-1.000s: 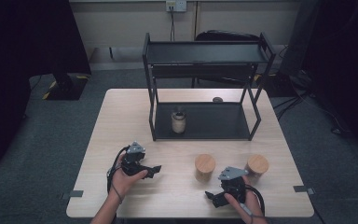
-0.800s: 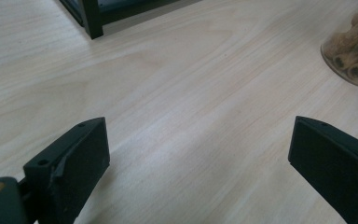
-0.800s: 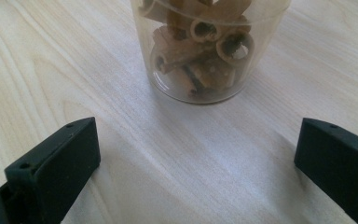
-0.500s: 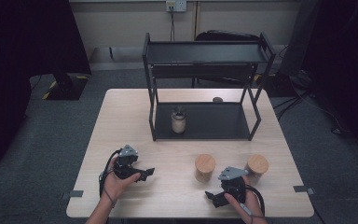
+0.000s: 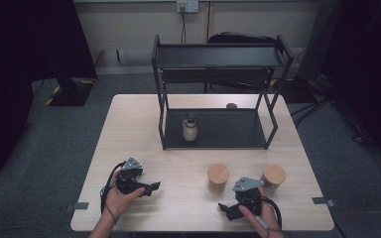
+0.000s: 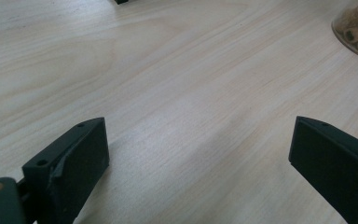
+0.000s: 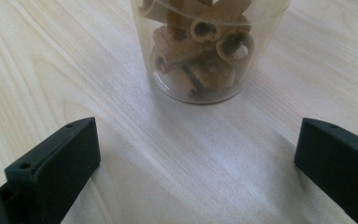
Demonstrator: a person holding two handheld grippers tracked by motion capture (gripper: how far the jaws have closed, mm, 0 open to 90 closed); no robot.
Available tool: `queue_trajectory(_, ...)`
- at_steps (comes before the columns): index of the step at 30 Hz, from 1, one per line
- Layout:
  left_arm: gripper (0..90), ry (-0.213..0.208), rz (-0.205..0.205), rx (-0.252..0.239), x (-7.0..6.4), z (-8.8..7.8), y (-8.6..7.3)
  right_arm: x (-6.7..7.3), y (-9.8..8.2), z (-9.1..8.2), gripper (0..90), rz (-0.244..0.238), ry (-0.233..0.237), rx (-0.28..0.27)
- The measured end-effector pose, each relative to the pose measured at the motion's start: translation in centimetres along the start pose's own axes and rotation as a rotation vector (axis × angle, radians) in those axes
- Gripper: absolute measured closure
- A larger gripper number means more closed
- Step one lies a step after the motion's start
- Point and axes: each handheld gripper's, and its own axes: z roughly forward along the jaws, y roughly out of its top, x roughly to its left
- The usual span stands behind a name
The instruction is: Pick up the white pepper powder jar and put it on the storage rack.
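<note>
Pale wooden table (image 5: 188, 163): left gripper (image 5: 151, 188), jaws released and empty, has drifted back toward the near edge since a second ago, while right gripper (image 5: 224, 207), jaws spread, faces the nearer lidded jar (image 5: 218, 178), likely next pick.

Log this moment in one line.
left tongs: open, empty | right tongs: open, facing jar | third jar: on rack

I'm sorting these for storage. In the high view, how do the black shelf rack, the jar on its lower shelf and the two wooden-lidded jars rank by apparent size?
1. black shelf rack, by far
2. two wooden-lidded jars, alike; nearer the camera
3. jar on the lower shelf, slightly smaller, perhaps only by distance
</note>
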Motion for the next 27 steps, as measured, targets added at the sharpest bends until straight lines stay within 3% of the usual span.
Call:
queue_trajectory(12, 4.1, 0.011, -0.015, 0.005, 0.6, -0.6, -0.9, 0.0, 0.0, 0.0, 0.0, -0.002, 0.002, 0.0)
queue_trajectory(27, 3.5, 0.048, 0.005, 0.012, 1.2, -1.6, -1.8, 0.0, 0.0, 0.0, 0.0, -0.003, 0.002, 0.0)
